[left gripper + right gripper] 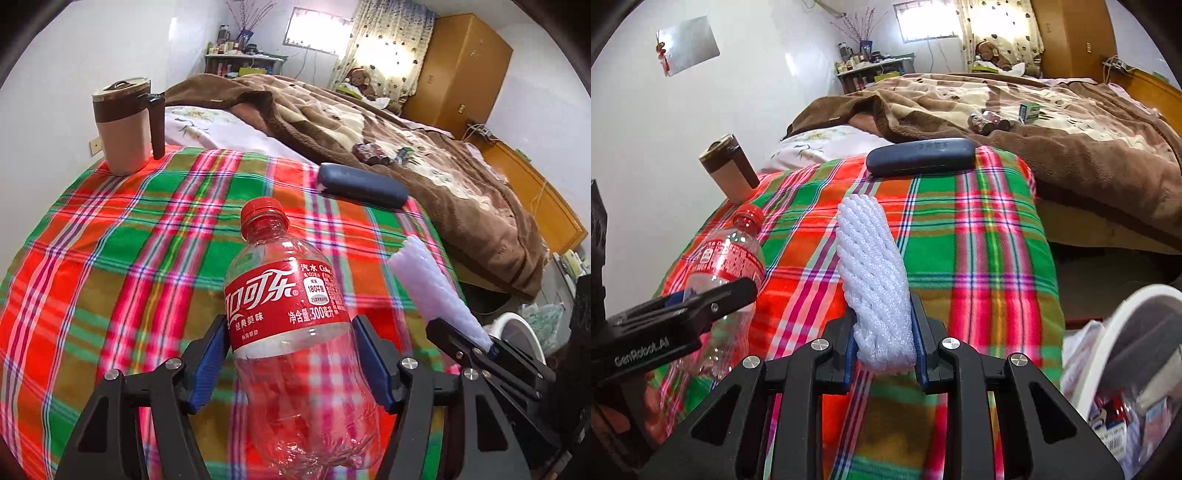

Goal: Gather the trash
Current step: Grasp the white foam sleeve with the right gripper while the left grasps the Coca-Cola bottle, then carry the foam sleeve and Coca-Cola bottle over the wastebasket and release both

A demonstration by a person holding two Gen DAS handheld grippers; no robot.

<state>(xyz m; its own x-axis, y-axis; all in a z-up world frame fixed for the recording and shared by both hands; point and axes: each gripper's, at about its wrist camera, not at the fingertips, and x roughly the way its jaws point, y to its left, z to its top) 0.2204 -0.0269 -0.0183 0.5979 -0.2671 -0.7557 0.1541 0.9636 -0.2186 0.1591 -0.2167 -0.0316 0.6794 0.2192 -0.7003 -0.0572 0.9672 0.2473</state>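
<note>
The left gripper (291, 363) clamps a clear, crinkled cola bottle (291, 317) (red cap, red label). The right gripper (884, 343) pinches a white foam net sleeve (871, 273), ribbed and soft.

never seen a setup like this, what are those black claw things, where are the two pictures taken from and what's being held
The black claws are two-finger grippers that a person holds, one in each hand. Each carries a wide-angle camera looking forward along its fingers, so one picture comes from the left gripper and one from the right.

The left gripper is closed on an empty cola bottle. The right gripper is shut on a white foam net sleeve.

On the plaid cloth stand a lidded mug and a dark glasses case. A bed with a brown blanket lies behind, and a white bin with rubbish shows at the lower right.
</note>
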